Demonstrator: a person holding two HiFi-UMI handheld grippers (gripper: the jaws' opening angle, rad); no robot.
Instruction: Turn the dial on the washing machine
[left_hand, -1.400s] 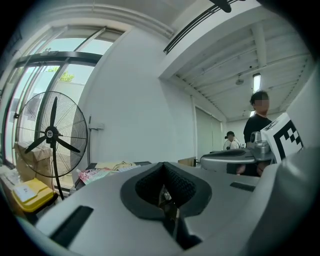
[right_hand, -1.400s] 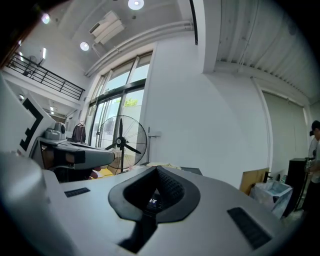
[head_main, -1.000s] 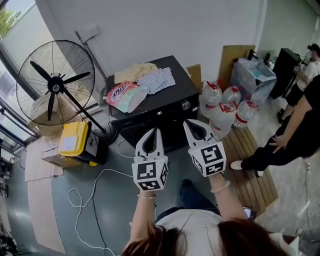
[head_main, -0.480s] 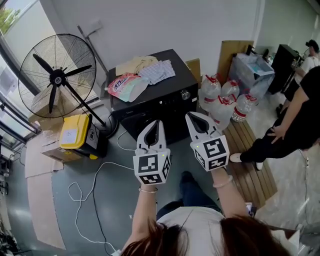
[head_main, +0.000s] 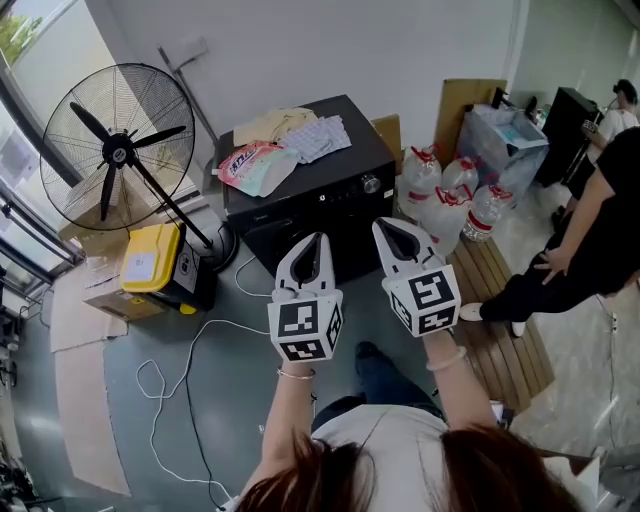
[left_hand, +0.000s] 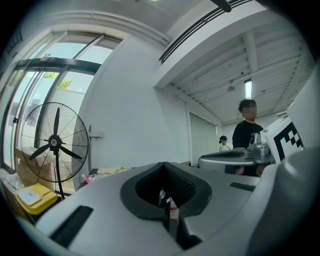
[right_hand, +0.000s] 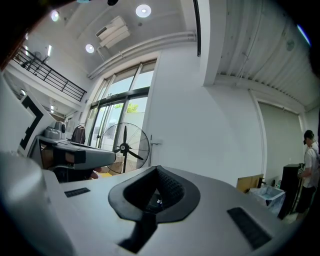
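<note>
**Both tongs shut and empty, held short of the washer's dial**

At your far left, flattened cardboard (head_main: 85, 390) lies along the window edge. A yellow case (head_main: 150, 265) sits beside it at the foot of the big standing fan (head_main: 112, 150). The fan's pole leans toward the left corner of the black washing machine (head_main: 300, 205), so that side is crowded. A white cable (head_main: 190, 350) loops over the grey floor (head_main: 225, 420) below the case, to the left of your feet; the floor around it is otherwise open.

Your left gripper (head_main: 318, 240) is level in front of the machine's door, apart from it. Its jaws are pressed together with nothing between them. On the machine's top, a pink detergent bag (head_main: 255, 165) and folded cloths (head_main: 315, 135) lie near the front edge.

The dial (head_main: 371, 184) is at the right end of the front panel, close to the machine's right corner. Your right gripper (head_main: 384, 227) sits below it in the head view and does not touch it. Its jaws are also together and empty. The two grippers are side by side, with a strip of floor between them.

Right of the dial, water bottles (head_main: 450, 195) crowd against the machine's side. A wooden slatted bench (head_main: 500, 320) runs down from them, and a person in black (head_main: 590, 230) has legs stretched over it. Behind the bottles stands a clear bin (head_main: 505, 140)
</note>
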